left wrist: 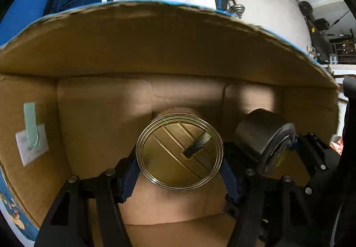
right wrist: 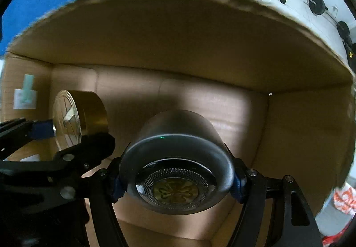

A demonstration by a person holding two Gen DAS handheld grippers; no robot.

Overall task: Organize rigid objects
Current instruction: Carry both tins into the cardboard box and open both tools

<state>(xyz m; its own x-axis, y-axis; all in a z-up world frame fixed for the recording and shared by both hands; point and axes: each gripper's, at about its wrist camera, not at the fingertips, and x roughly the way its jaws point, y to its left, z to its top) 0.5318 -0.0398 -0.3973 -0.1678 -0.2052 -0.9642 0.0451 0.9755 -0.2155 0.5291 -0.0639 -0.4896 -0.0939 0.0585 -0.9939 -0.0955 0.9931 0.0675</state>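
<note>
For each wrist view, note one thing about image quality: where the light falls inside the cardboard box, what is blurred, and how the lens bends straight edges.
Left wrist view: the cardboard box rim bows into an arc from fisheye distortion and looks smeared; the gold tin lid is sharp, with sheen. Right wrist view: a bright patch lights the box floor behind the dark tin, the far wall sits in shadow, and the rim is blurred.

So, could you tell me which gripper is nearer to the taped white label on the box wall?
Left. The left gripper, holding the gold tin, is on the side of the taped label; the right gripper, holding the dark tin, is beyond it, farther off.
</note>
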